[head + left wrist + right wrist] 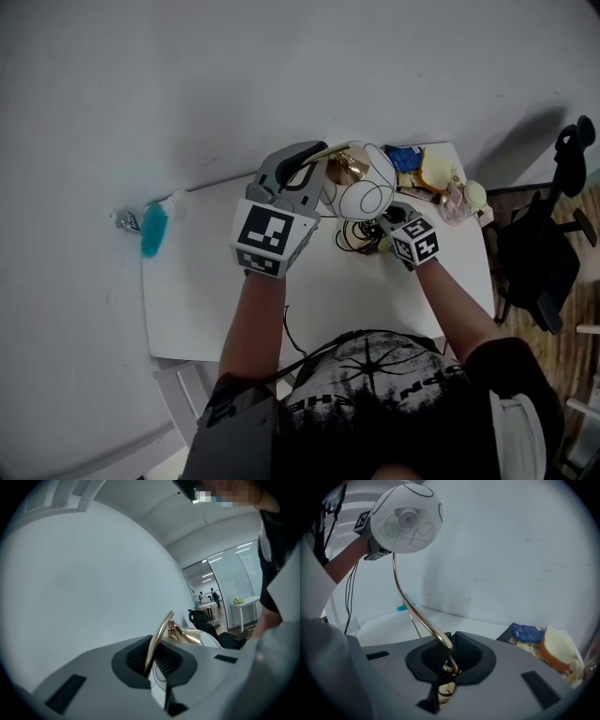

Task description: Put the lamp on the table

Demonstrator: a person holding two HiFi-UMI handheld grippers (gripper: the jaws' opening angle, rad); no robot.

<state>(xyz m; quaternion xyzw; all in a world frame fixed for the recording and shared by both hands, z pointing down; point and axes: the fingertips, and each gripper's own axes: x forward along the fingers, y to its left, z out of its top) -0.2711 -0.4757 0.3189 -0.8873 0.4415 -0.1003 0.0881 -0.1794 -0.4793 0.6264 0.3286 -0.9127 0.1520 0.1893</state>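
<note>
The lamp has a white globe shade (366,192) with thin line patterns and a curved gold stem (412,609). I hold it above the white table (206,281). My left gripper (314,161) is shut on the gold stem (157,639) close to the shade. My right gripper (386,223) is shut on the lower end of the stem, below the shade. In the right gripper view the globe shade (407,520) hangs high at the upper left, and the stem bends down into my right gripper (447,660). The lamp's foot is hidden by the jaws.
A coiled black cable (356,236) lies on the table under the lamp. A teal bottle (153,228) rests at the table's far left corner. A blue packet (405,157), bread (436,171) and small items (464,199) crowd the far right corner. A black office chair (553,253) stands right of the table.
</note>
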